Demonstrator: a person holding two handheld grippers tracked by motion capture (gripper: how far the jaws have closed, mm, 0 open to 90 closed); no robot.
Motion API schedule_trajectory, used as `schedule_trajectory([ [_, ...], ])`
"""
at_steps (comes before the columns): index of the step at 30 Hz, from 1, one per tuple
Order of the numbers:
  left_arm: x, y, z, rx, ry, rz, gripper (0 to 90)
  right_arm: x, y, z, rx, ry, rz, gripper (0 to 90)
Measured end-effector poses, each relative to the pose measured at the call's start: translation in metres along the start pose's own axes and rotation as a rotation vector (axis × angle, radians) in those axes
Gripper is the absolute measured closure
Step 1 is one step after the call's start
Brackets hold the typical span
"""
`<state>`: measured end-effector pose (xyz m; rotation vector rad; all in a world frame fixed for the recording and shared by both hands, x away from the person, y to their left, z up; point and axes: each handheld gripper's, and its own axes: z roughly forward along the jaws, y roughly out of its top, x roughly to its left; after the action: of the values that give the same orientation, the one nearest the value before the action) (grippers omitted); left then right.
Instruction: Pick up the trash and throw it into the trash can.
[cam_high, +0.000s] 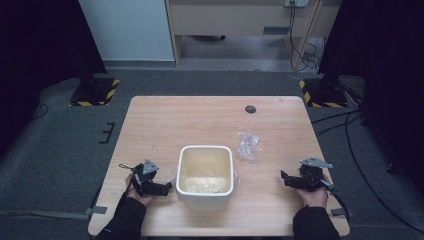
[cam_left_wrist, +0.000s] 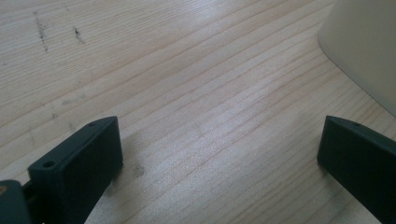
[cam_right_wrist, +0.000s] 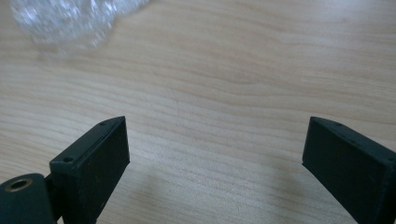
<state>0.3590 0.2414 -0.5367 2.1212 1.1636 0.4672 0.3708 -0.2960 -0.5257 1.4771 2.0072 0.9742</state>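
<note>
No brand, label or readable writing shows on anything here. A white, square, rounded-cornered plastic bin (cam_high: 205, 176) stands on the light wooden table (cam_high: 200, 120) close to its near edge, about midway along it, and holds something pale and clear at its bottom (too blurred to tell what). A crumpled piece of clear plastic wrap (cam_high: 248, 145) lies just beyond the bin's far right corner, apart from it, and shows again at the top left of the right gripper view (cam_right_wrist: 65, 18). The left black hand-held gripper (cam_high: 159, 188) rests low over the table just beside the bin's left wall, near the near left corner of the table; its jaws stand wide apart with nothing but bare wood between them, and the bin's pale wall (cam_left_wrist: 364, 42) rises at the upper right of the left gripper view, not touching either jaw. The right black hand-held gripper (cam_high: 288, 178) sits toward the near right corner of the table, well apart from the bin, jaws likewise spread wide and empty over bare wood. A small dark round grommet (cam_high: 250, 109) is set near the far edge of the table. On the grey floor beyond, two black stand bases with yellow-black striped edges (cam_high: 94, 91) flank the far corners, and cables (cam_high: 350, 125) trail along the right side.
</note>
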Motion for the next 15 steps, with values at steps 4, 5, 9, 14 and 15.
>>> schedule_trajectory([
  [4, 0.000, 0.000, 0.000, 0.000, -0.001, 0.000, 0.0, 0.000, 0.004, -0.009, -0.033, 0.016, 0.018, 7.7],
  [5, 0.000, 0.000, 0.000, 0.000, -0.001, 0.000, 0.0, 0.001, 0.005, -0.011, -0.044, 0.015, 0.015, 7.7],
  [9, 0.000, 0.000, 0.000, 0.000, 0.000, 0.000, 0.0, 0.004, 0.008, -0.017, -0.073, 0.022, -0.001, 7.8],
  [14, 0.000, 0.000, 0.000, 0.001, 0.000, 0.000, 0.0, 0.008, 0.012, -0.025, -0.099, 0.015, -0.017, 7.7],
  [15, 0.000, 0.000, 0.000, 0.000, -0.001, 0.000, 0.0, 0.009, 0.013, -0.026, -0.107, 0.016, -0.016, 7.7],
])
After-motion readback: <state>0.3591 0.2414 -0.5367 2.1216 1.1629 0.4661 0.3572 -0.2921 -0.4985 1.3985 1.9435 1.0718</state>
